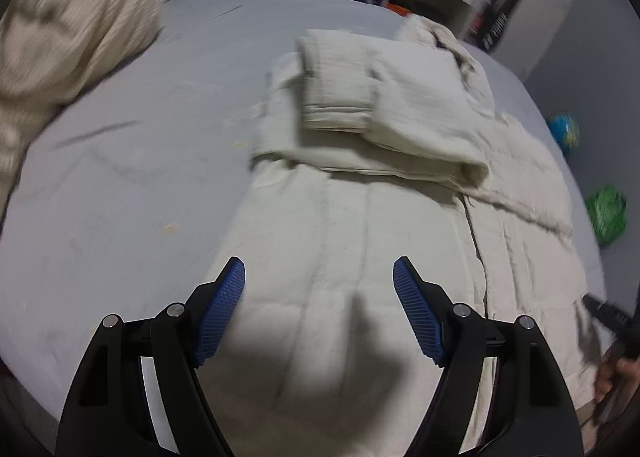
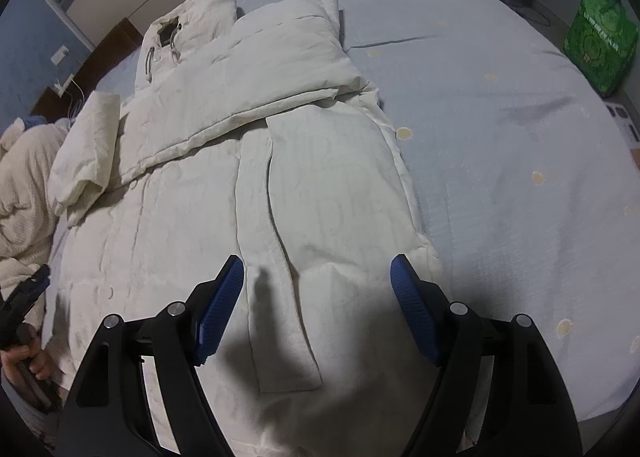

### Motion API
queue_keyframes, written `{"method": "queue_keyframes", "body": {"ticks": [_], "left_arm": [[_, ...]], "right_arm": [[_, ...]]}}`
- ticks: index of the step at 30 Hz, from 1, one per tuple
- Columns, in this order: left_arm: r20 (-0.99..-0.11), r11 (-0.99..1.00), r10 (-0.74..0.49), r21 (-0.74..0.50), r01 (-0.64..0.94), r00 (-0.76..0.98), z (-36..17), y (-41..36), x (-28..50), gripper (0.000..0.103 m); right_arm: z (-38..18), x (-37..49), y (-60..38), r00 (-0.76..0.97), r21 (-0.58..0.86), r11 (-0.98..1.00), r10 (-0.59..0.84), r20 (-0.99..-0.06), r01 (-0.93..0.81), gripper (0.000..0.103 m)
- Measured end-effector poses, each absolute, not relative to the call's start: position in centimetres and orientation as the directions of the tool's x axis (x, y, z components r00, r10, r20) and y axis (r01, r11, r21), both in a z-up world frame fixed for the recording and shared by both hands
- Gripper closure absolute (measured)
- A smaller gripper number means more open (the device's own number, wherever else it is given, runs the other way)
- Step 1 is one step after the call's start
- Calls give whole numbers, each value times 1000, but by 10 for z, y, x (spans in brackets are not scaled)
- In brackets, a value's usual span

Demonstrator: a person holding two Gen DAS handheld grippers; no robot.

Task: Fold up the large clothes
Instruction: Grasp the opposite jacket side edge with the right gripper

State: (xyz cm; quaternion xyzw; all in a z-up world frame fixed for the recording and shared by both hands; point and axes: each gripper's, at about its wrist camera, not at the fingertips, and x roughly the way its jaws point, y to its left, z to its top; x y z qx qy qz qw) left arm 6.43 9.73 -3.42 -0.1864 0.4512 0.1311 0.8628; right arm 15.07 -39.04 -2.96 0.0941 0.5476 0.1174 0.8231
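Cream padded jacket (image 2: 248,185) lying flat on bed (image 2: 500,105), hood end away from you. Both sleeves (image 2: 280,69) already lying crossed over chest; body remaining unfolded, hem end nearest you waiting to go up. Task looking roughly halfway. You are hovering left claw (image 1: 319,277) over lower left panel, jaws spread wide, gripping nothing. Right claw (image 2: 317,275) likewise gaping wide over front placket strip (image 2: 276,257), empty. Contact with fabric hard to judge, probably none. Knit blanket (image 1: 72,29) lying bunched at bed's far left corner.
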Motion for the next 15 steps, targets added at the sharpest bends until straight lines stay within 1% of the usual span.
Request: {"method": "queue_keyframes", "body": {"ticks": [3,5,10,13,15], "left_arm": [[-822,885,74,-207,-417,564,-30,104,53,29],[-823,889,96,-183,-421,561,-27,104,47,29],[-826,897,139,-129,-423,547,-26,107,37,29],[-831,880,134,-151,-450,540,-30,115,32,21],[-847,868,121,-163,-469,517,-36,120,33,20]], "right_arm": [[-24,149,-380,373,238,963,270,-888,-130,31],[-18,148,-366,378,187,966,243,-893,-180,31],[1,149,-317,387,154,946,261,-884,-285,31],[10,156,-276,378,143,924,281,-882,-355,31],[15,161,-242,372,121,902,290,-882,-415,31]]}}
